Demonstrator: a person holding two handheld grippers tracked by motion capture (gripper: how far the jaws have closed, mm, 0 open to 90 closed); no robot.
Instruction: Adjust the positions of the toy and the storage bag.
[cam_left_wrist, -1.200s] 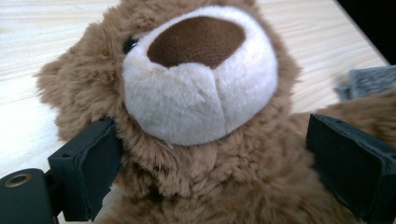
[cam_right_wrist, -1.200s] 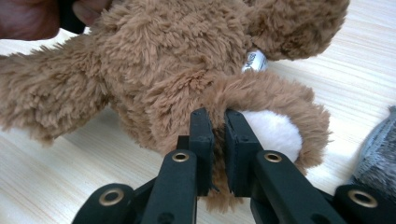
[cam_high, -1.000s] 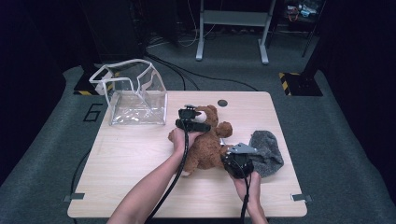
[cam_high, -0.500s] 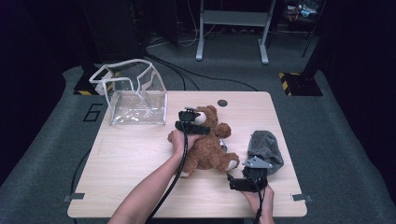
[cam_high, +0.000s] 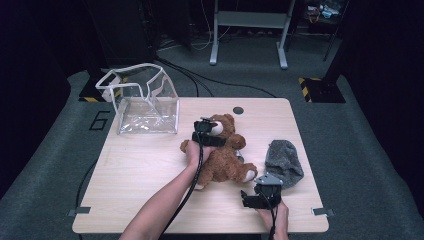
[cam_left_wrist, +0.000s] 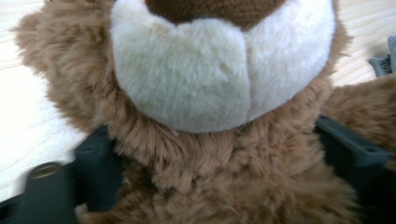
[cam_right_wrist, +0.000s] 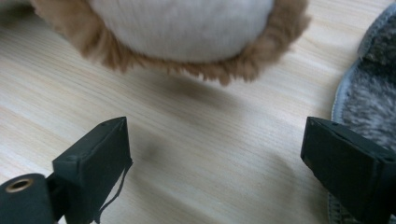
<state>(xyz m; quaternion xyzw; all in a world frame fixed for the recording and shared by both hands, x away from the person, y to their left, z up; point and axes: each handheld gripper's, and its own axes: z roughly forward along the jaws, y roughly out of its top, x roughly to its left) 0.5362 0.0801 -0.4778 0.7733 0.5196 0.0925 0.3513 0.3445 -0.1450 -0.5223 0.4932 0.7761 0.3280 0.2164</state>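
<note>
Behind left gripper (cam_high: 204, 131), teddy bear (cam_high: 225, 160) half-hidden

Brown plush teddy bear (cam_high: 223, 152), lying on its back on the light wooden tabletop (cam_high: 135, 175), right of centre in the high view. Head toward the far edge, cream muzzle (cam_left_wrist: 219, 70) with dark brown nose facing up; legs toward the near edge, spread slightly, cream sole of one foot (cam_right_wrist: 182, 28) at lower right of the body. Fur shaggy, mid-brown, ruffled around the neck. In the left gripper view, neck and upper chest lying between two black jaws, fur bulging over both. Just right of the raised foot, a crumpled grey fuzzy cloth (cam_high: 284, 162), close beside but apart.
</note>
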